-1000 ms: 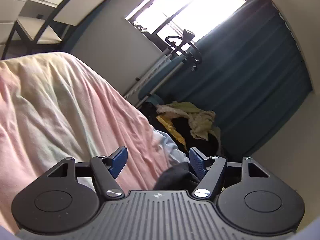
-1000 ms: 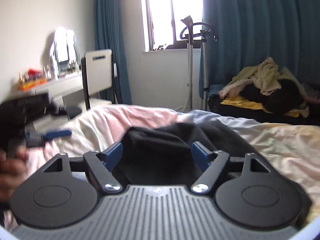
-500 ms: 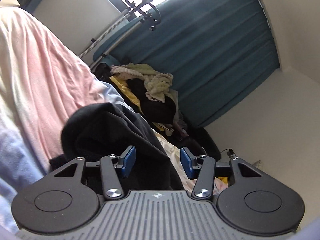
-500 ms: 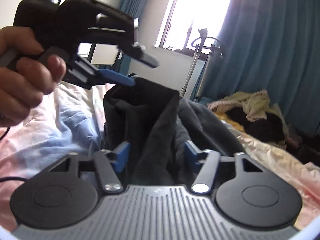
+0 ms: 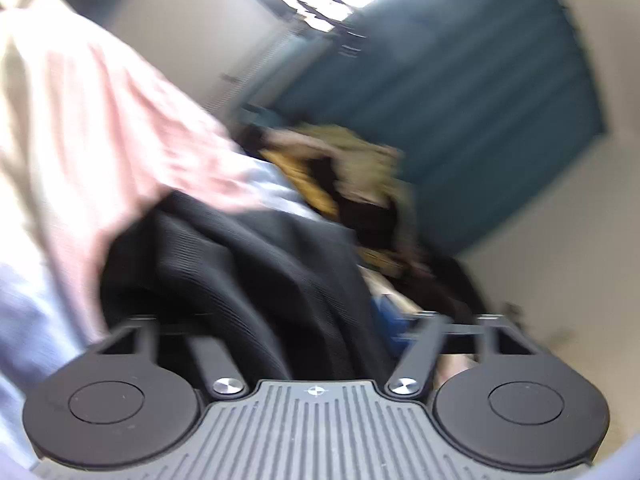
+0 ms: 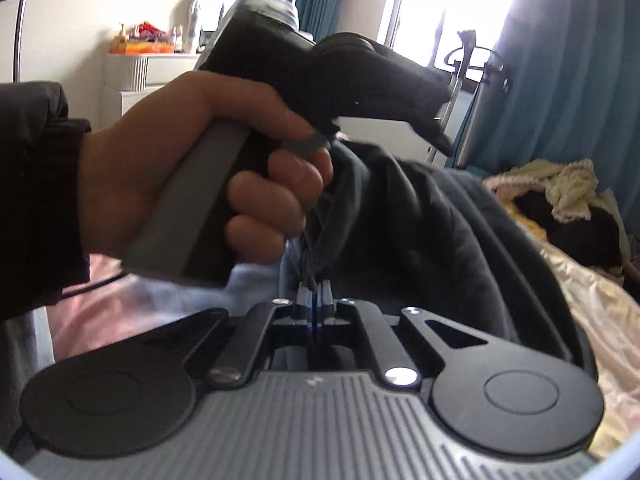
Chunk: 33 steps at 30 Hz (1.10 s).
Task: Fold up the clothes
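Observation:
A dark grey garment [image 6: 420, 232] hangs lifted above the bed between both grippers. My right gripper [image 6: 314, 300] is shut on the garment's lower edge, blue pads pressed together. In the right wrist view a hand holds my left gripper [image 6: 320, 92] just above, its front at the garment's upper edge. In the blurred left wrist view the garment [image 5: 260, 272] drapes over the left gripper [image 5: 304, 320]. Only its right blue pad [image 5: 390, 320] shows; the cloth hides the left finger, so its state is unclear.
The bed's pink, blue and cream sheet [image 5: 80, 128] lies below and to the left. A pile of other clothes [image 6: 560, 200] sits at the back right by the teal curtain [image 6: 568, 80]. A clothes steamer stand [image 6: 468, 60] stands by the window. A white dresser [image 6: 132, 76] is at the left.
My right gripper has closed on the garment's lower edge. The left gripper has moved nearer to the right one, and the cloth now covers its left finger.

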### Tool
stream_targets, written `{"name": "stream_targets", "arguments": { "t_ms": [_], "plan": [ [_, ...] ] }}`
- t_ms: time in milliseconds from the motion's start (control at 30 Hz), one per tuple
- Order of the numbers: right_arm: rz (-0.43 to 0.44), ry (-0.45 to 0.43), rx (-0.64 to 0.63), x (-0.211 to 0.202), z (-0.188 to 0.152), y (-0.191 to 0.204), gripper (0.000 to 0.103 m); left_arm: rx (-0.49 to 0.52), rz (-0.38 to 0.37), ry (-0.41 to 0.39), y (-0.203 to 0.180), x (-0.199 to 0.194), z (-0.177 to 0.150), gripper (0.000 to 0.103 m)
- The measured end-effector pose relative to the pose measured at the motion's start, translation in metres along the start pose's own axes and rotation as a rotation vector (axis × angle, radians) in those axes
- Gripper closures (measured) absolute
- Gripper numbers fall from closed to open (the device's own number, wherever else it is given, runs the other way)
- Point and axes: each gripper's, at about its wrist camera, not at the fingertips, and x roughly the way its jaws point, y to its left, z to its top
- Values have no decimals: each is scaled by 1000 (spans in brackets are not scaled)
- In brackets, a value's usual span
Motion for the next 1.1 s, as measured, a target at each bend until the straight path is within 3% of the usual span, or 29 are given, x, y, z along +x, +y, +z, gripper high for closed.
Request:
{"name": "stream_targets", "arguments": {
  "t_ms": [33,100,167,333,367,467,533,633,733,833,900,967,1000,1100],
  "plan": [
    [7,-1,12,-1,1,-2,98,-73,17,-5,14,-1,4,76],
    [22,-4,35,-3,3,-6,96,-200,36,-11,39,-2,10,86],
    [25,-8,53,-6,7,-8,96,-285,24,-5,58,0,16,87],
    [34,67,66,12,0,-10,93,-140,53,-18,47,6,16,85],
    [44,63,90,10,-1,-12,91,-128,52,-16,44,4,16,84],
    [74,-17,192,-8,4,-28,82,-121,48,-13,38,-16,17,64],
    [74,-94,259,-23,7,-40,63,-83,70,-47,32,-38,14,40],
    [4,-171,305,-37,13,-60,51,-9,58,-73,17,-69,10,35],
    [-73,-143,275,-28,9,-70,40,101,-20,-35,-9,-77,4,35],
    [-104,-71,250,-6,2,-77,41,181,1,25,-21,-61,-11,37],
    [-103,-53,269,5,-8,-75,44,179,12,68,-16,-47,-20,40],
    [-85,-53,285,9,-10,-75,70,142,5,75,-11,-42,-22,40],
    [-71,-45,272,9,-8,-73,87,107,-14,75,-8,-41,-20,40],
    [-23,-30,121,7,-4,-42,93,0,-103,86,0,-38,-11,35]
  ]
}}
